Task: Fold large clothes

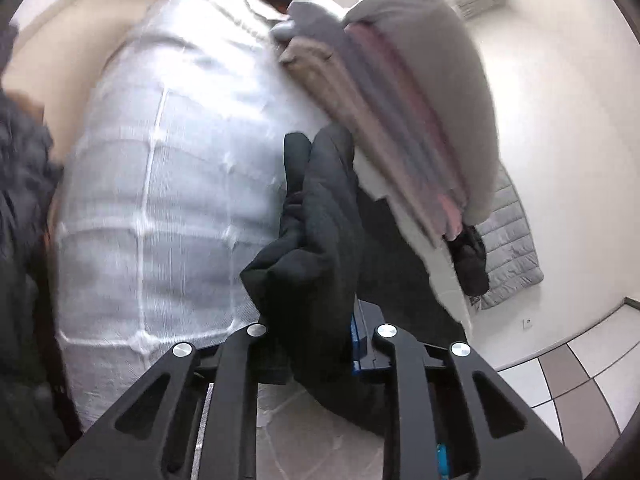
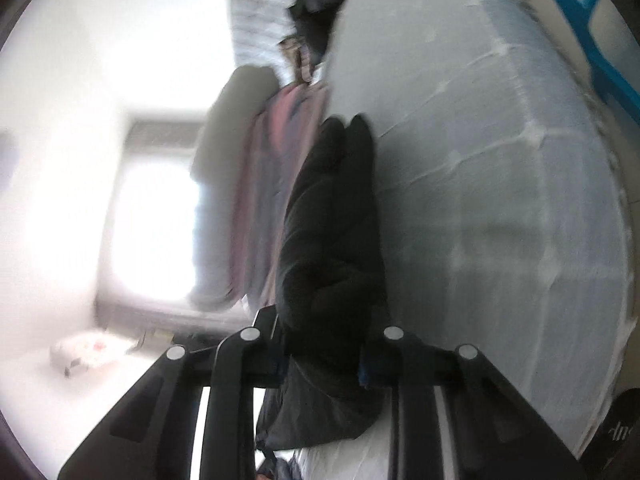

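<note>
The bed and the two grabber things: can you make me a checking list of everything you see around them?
Surface: mattress wrapped in shiny plastic.
Job's things: black garment, bunched up, pinched at two places.
Clutter: folded stack of clothes on the mattress; grey quilted jacket at its far edge.
Grippers: left gripper shut on the black garment; right gripper shut on it too.
Cables: nothing seen.
Surroundings: white walls, tiled floor, bright window; both pictures blurred.
</note>
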Demonstrator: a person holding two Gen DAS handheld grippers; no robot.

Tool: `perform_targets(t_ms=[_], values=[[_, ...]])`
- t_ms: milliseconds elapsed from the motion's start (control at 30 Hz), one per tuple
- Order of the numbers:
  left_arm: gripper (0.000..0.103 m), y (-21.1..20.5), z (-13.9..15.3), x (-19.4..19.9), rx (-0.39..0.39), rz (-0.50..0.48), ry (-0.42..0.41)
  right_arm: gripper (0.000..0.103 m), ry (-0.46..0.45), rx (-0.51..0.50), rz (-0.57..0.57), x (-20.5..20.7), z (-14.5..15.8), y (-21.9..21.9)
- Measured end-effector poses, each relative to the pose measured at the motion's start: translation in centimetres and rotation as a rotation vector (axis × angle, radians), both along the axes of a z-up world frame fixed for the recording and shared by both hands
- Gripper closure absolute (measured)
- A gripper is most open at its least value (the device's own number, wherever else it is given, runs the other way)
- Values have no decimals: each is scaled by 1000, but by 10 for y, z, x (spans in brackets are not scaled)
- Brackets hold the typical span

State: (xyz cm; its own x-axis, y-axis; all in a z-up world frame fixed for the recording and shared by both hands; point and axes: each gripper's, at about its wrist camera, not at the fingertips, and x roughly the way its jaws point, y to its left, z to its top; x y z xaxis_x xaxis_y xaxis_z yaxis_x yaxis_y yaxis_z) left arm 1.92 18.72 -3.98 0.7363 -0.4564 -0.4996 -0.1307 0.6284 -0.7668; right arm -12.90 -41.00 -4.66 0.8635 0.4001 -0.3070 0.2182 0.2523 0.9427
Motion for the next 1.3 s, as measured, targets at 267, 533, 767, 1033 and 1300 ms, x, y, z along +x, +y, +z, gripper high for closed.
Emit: perform_targets(t_ms=[267,533,767,1033,1300], values=[[66,26,-53,11,-83,5,238,60,217,-38,-209,-54,-21,-23],[48,23,-51,4,-48,39,224,31,66,-668,20,15,100,78],[37,10,-47,21,-18,52,196,31,66,-924,446,126,73,243],[69,-1,-43,33,7,12,154,26,186,-1088,567,156,25,294],[73,-4,-36,32,7,23,132,18,173,-1183,420,220,48,284]])
